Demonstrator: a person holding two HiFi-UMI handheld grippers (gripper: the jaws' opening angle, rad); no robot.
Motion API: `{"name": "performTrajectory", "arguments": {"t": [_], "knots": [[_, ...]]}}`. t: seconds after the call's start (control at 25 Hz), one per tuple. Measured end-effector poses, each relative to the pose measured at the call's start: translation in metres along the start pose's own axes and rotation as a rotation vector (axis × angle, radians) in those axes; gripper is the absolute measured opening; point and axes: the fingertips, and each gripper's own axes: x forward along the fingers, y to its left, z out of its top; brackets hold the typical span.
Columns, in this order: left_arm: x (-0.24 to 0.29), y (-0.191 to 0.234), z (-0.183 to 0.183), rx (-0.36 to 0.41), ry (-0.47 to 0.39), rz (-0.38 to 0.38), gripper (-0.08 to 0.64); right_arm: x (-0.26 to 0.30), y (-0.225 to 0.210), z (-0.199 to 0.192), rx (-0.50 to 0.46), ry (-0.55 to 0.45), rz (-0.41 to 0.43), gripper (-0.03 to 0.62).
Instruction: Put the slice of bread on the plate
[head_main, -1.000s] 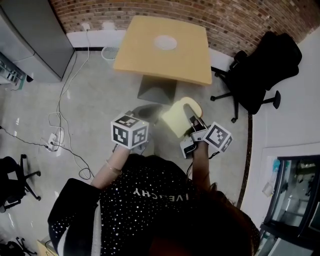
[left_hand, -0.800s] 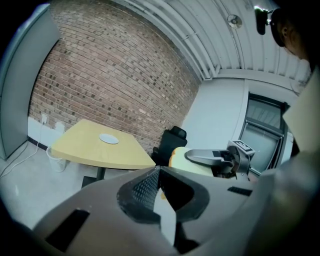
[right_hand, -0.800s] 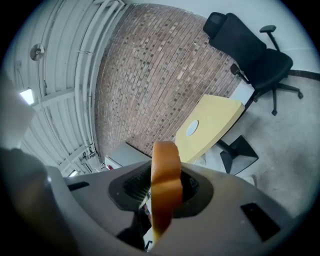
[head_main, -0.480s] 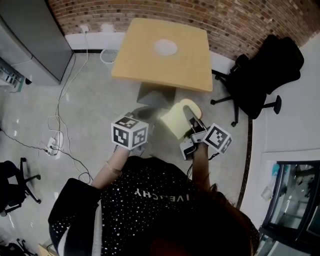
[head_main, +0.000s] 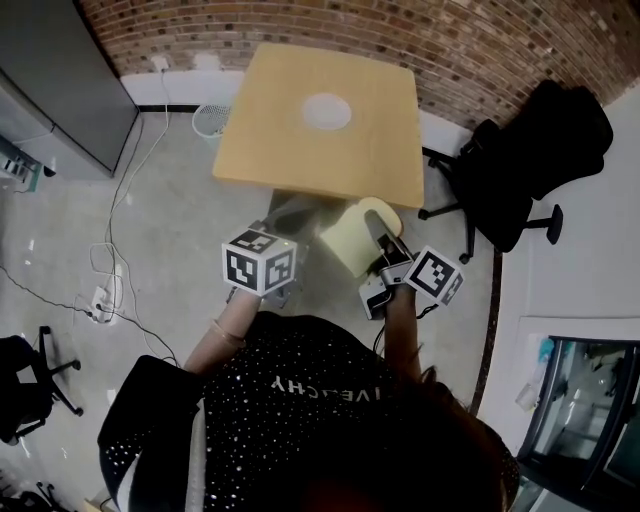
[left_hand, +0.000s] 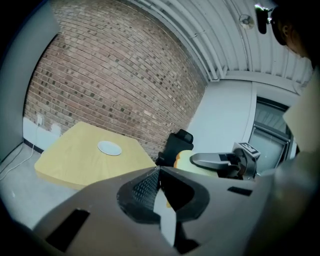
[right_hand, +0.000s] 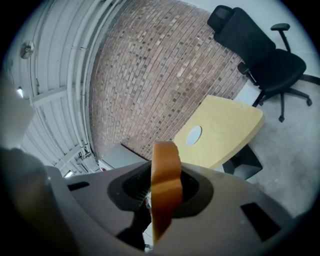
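A pale slice of bread (head_main: 358, 240) with a tan crust stands on edge between the jaws of my right gripper (head_main: 385, 250), which is shut on it. In the right gripper view the bread (right_hand: 165, 182) fills the middle, crust towards the camera. A small white plate (head_main: 327, 111) lies on the yellow square table (head_main: 300, 160) ahead, well beyond both grippers. My left gripper (left_hand: 159, 172) is level with the right one on its left, jaws together and empty. The plate (left_hand: 109, 148) shows far ahead of it, and the plate (right_hand: 193, 135) is also visible past the bread.
A black office chair (head_main: 525, 150) stands to the right of the table. A white wire basket (head_main: 209, 120) sits at the table's left corner by the brick wall. A grey cabinet (head_main: 60, 80) is at far left. Cables and a power strip (head_main: 103, 297) lie on the floor.
Both grippers and the person have moved forward towards the table, which now sits closer in the head view. The bread stays clamped in the right gripper.
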Motion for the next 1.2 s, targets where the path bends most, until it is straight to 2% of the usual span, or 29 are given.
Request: {"name": "performTrajectory", "arguments": {"t": [0.24,0.44,0.68,1.2], "knots": [[0.032,0.023,0.036,0.003,0.001,-0.019,0.011,0.037,0.002,0.037,-0.008,-0.010,-0.008,0.103],[0.061,0.049,0.073,0.039,-0.004,-0.019,0.011,0.076,0.005,0.073,-0.026,-0.023,-0.006,0.103],[0.098,0.082,0.112,0.035,-0.017,-0.029,0.011,0.123,0.003,0.107,-0.025,-0.016,-0.006,0.103],[0.173,0.163,0.168,-0.025,-0.023,-0.017,0.011,0.217,-0.024,0.173,-0.032,0.000,-0.041,0.103]]}}
